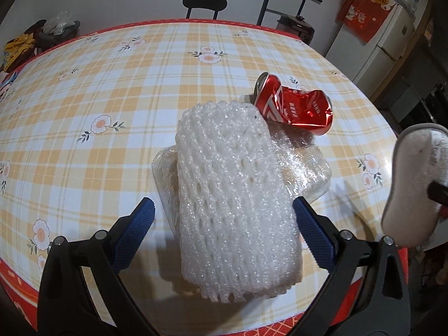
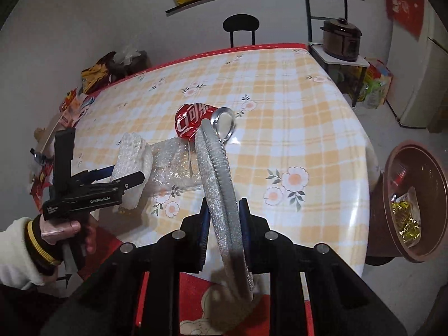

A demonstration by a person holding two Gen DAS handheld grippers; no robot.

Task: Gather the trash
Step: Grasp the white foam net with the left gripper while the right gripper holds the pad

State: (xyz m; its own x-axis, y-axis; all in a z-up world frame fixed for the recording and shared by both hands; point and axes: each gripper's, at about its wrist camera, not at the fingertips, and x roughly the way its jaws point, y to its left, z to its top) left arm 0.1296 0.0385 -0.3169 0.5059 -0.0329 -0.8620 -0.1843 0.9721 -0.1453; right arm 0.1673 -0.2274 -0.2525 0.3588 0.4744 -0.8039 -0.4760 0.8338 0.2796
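1. Currently my right hand-held gripper (image 2: 222, 233) is clamped on a grey-rimmed white insole (image 2: 221, 196), held edge-on above the near edge of the table (image 2: 308, 112); the left wrist view shows the same insole (image 1: 411, 184) at far right.
2. White foam fruit net (image 1: 232, 193) lies on the table between the blue pads of my left hand-held gripper (image 1: 224, 232), whose jaws are spread wide; the right pad is at the net's edge, the left pad stands apart from it.
3. Net rests partly on a clear bubble-wrap bundle (image 1: 305, 165).
4. Crushed red soda can (image 1: 294, 105) lies on its side just beyond the net, touching its far end.
5. Brown bin (image 2: 414, 204) stands beside the table's right edge, holding gold foil and other wrappers.
6. Black chair (image 1: 204, 2) sits at the far side of the table; brown cooker (image 2: 341, 39) is on a small stand at right; white fridge (image 1: 378, 44) lies further right.
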